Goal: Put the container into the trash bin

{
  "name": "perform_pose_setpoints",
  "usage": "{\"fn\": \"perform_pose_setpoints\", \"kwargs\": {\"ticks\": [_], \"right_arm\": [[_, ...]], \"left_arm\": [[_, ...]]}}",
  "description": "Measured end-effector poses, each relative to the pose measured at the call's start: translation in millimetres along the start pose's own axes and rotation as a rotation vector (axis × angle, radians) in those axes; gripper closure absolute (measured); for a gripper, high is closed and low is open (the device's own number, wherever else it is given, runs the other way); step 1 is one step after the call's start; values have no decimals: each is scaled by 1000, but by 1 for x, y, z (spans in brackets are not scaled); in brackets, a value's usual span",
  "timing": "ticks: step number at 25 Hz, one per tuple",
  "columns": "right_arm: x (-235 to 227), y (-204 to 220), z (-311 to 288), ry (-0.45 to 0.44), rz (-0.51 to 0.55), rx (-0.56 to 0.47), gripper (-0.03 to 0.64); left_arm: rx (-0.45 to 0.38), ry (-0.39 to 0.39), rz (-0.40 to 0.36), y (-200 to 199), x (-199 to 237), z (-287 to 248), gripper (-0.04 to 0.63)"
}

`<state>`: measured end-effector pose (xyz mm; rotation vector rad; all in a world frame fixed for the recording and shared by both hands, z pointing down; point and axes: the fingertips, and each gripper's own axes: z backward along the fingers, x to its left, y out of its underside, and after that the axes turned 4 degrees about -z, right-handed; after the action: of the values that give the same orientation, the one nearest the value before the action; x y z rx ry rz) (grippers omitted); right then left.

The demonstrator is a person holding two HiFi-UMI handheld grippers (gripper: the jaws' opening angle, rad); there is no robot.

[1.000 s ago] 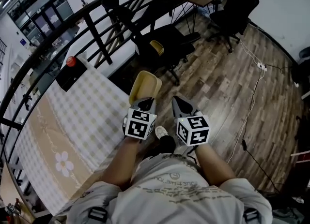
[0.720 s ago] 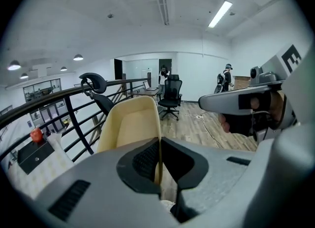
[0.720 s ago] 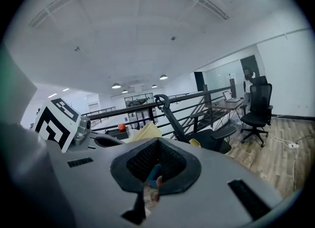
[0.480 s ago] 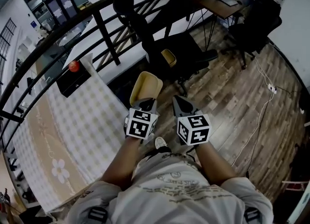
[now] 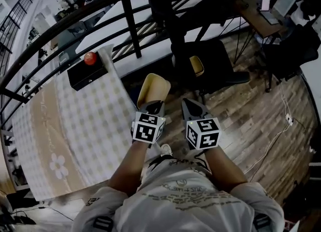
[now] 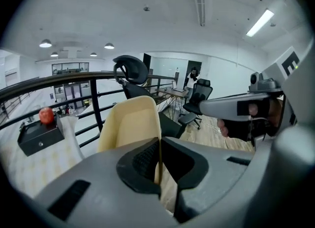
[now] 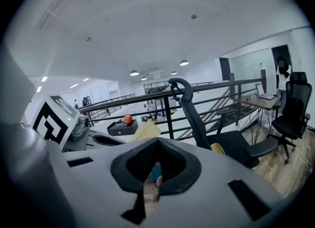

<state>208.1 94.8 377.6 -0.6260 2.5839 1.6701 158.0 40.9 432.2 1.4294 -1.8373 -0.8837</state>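
Container [image 5: 153,89] is lifted but not yet binned: the left gripper [image 5: 152,106] is clamped on its thin wall, holding it in the air beside the cloth-covered table [image 5: 85,121]. No trash bin shows in any view, so the carry and drop remain. Count: one container, two grippers; the right gripper [image 5: 189,106] is closed and empty.

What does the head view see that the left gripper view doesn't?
Only the head view shows the person's shirt, a shoe, the flower on the checked tablecloth, and the marker cube on the left gripper.

Only the left gripper view shows the ceiling lights and, close up, the fingers pinching the container's thin wall.

Both show the container, the black box with a round red thing on top, the railing and the right gripper.
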Motion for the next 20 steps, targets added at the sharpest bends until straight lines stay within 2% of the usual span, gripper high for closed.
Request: {"fn": "perform_pose_setpoints", "kwargs": {"ticks": [9,13,17,20], "right_arm": [[11,-7,-66,-136,43,69,627],[7,-12,-101,-207,66,97,627],[8,-21,-137,-325,121,146,627],[3,-23,-162,-390,155,180,627]], "left_arm": [[11,-76,156,10,44,-26,577],[1,-144,211,7,66,-40,577],[4,-243,305,4,88,-51,577],[11,-284,352,4,101,-69,577]]}}
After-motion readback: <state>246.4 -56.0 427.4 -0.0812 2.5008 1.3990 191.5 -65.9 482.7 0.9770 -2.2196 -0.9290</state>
